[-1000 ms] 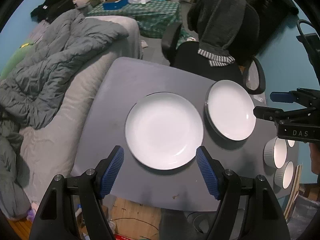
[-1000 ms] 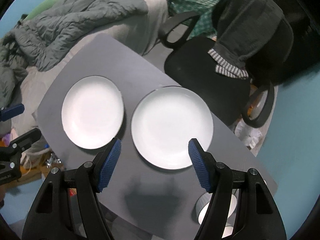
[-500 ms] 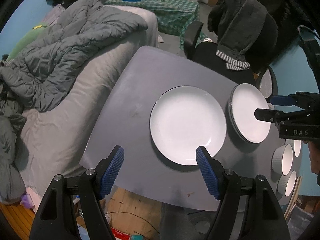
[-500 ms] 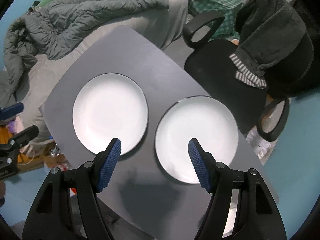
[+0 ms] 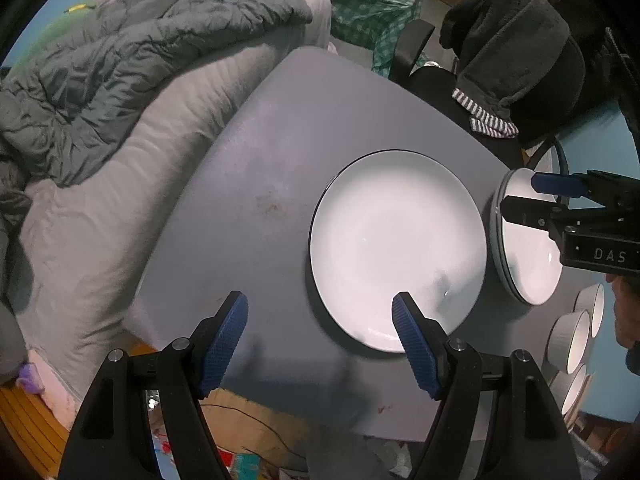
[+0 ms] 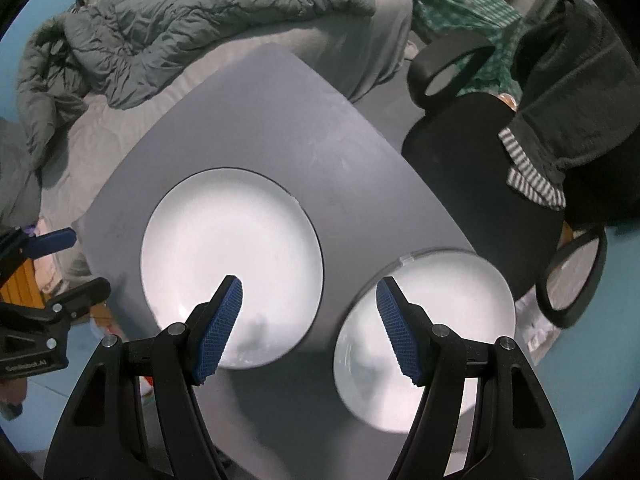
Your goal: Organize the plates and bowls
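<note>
Two white plates lie on a grey table (image 5: pixel 260 168). The left plate (image 5: pixel 398 248) shows in the right wrist view too (image 6: pixel 230 264). The right plate (image 5: pixel 528 248), seemingly a stack of two, is also in the right wrist view (image 6: pixel 428 340). White ribbed bowls (image 5: pixel 568 340) stand at the table's right edge. My left gripper (image 5: pixel 320 340) is open and empty above the table's near edge, its right finger over the left plate's rim. My right gripper (image 6: pixel 308 320) is open and empty, hovering between the two plates.
A bed with a grey duvet (image 5: pixel 120 60) runs along the table's left side. A black office chair draped with a dark towel (image 5: pixel 508 64) stands behind the table. A green checked cloth (image 5: pixel 372 4) covers furniture further back. Clutter lies on the floor below the near edge.
Both grippers have shifted left across the table, so the plates now sit further right in each view. Both stayed open. The plates have not moved.
</note>
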Demonstrator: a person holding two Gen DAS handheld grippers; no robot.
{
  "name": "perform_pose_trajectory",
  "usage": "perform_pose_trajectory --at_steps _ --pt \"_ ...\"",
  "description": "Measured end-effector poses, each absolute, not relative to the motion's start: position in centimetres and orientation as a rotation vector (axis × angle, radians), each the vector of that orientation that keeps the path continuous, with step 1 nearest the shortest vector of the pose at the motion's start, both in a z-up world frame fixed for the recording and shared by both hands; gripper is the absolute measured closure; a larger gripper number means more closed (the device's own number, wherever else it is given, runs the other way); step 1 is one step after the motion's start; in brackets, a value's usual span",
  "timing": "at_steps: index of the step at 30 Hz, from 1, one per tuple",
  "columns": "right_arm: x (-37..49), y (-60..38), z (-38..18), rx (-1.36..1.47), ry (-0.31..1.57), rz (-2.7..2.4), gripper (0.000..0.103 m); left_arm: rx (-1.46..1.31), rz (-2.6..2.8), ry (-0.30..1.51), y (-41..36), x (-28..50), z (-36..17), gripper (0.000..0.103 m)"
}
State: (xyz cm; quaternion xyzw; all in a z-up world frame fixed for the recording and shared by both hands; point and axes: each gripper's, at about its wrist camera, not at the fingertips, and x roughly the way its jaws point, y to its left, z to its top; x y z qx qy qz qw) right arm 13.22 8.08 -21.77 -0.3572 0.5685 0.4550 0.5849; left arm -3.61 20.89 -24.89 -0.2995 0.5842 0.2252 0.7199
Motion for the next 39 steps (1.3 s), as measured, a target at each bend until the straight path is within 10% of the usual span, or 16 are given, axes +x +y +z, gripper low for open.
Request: perform_pose_trajectory --at_steps 23,39 --pt "14.2 11.4 -29.3 -0.875 1.458 1.061 0.036 -0.717 0.490 1.333 22.5 -1.8 -30.4 0.027" --pt "14.1 10.1 -30.5 -0.745 1.635 1.018 0.076 -0.724 0.444 1.359 23.4 -2.4 -31.8 0.052"
